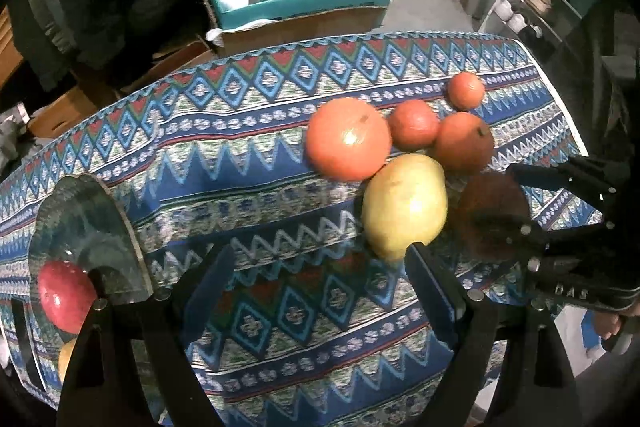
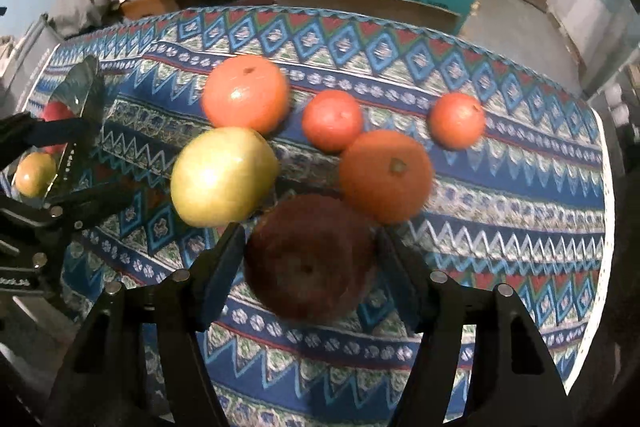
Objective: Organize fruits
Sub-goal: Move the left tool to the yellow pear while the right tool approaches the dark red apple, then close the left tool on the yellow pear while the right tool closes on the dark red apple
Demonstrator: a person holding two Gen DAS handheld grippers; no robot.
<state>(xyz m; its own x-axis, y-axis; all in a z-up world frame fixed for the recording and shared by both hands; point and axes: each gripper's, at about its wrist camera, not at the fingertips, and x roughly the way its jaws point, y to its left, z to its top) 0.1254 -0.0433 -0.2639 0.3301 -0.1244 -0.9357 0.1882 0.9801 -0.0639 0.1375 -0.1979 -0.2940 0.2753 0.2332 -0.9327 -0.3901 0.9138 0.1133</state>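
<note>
**Right fingers around the dark red apple, left fingers spread over bare cloth**

The counter (image 2: 520,211) is covered with a blue patterned cloth, and the loose fruit sits in a cluster toward its right half. In the right wrist view the right gripper (image 2: 310,259) points steeply down with a dark red apple (image 2: 308,259) between its fingers (image 2: 224,267). Both pads sit right at the apple's sides, though the picture is blurred and I cannot tell for sure whether they press on it. Just left and farther than this apple lies a yellow-green apple (image 2: 222,177), and touching that one on its far side is a large orange (image 2: 246,93). To the right of the dark apple and just beyond it sits a second orange (image 2: 386,175), with a small tangerine (image 2: 332,121) just behind it and another tangerine (image 2: 456,121) apart to the right.

The left gripper (image 1: 320,283) hangs over the cloth with its fingers (image 1: 208,287) spread wide and nothing between them. Its right finger tip stands just beside the near end of the yellow-green apple (image 1: 404,205). At the near left of the counter is a clear glass bowl (image 1: 80,211), holding a bright red apple (image 1: 66,301) and, partly hidden by the gripper, a yellowish fruit (image 1: 66,359).

Beyond the far edge of the counter stands a teal box (image 1: 304,3) stuffed with plastic bags.
</note>
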